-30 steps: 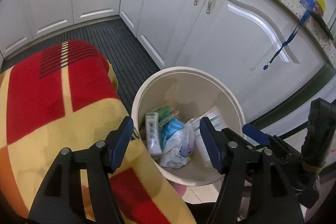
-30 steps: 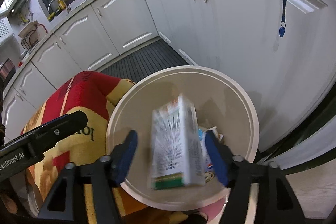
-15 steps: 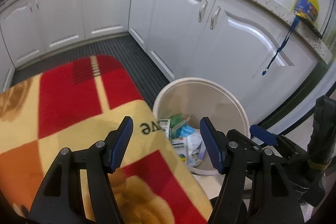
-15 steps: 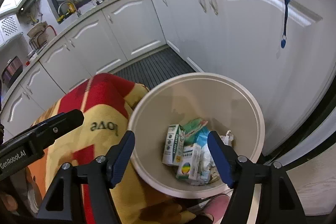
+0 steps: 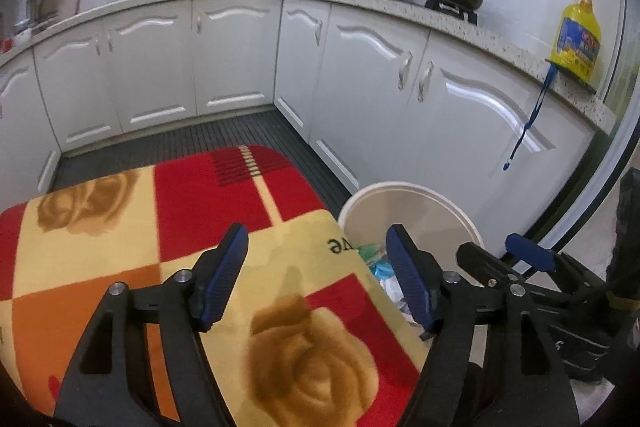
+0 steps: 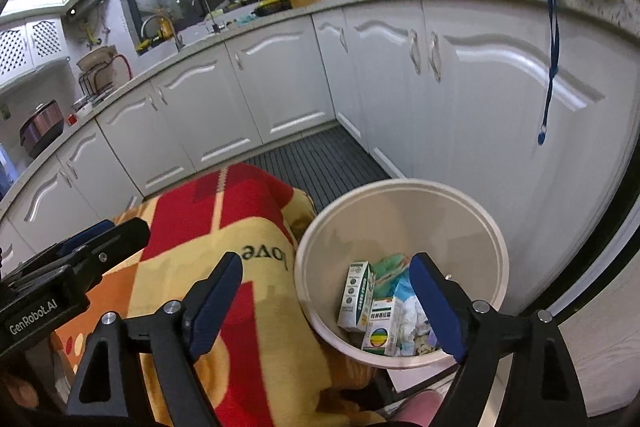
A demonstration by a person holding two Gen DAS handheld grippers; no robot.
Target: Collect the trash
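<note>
A cream round trash bin (image 6: 400, 187) stands on the floor beside a blanket-covered surface; it also shows in the left wrist view (image 5: 404, 189). Inside lie a green-and-white carton (image 6: 356, 297), a white box with a rainbow circle (image 6: 380, 327) and crumpled wrappers (image 6: 408, 319). My right gripper (image 6: 326, 309) is open and empty, above the bin's near left rim. My left gripper (image 5: 316, 281) is open and empty over the blanket's right edge. The right gripper also shows in the left wrist view (image 5: 524, 255).
A red, yellow and orange blanket (image 5: 160, 235) covers the surface to the left of the bin. White cabinets (image 5: 400, 99) curve behind the bin. A blue strap (image 6: 552, 59) hangs from the counter. A dark ribbed floor mat (image 5: 200, 143) lies beyond.
The white carton has dropped from between the right gripper's fingers into the bin. Both grippers have risen and pulled back, so the bin looks smaller and the counter shows.
</note>
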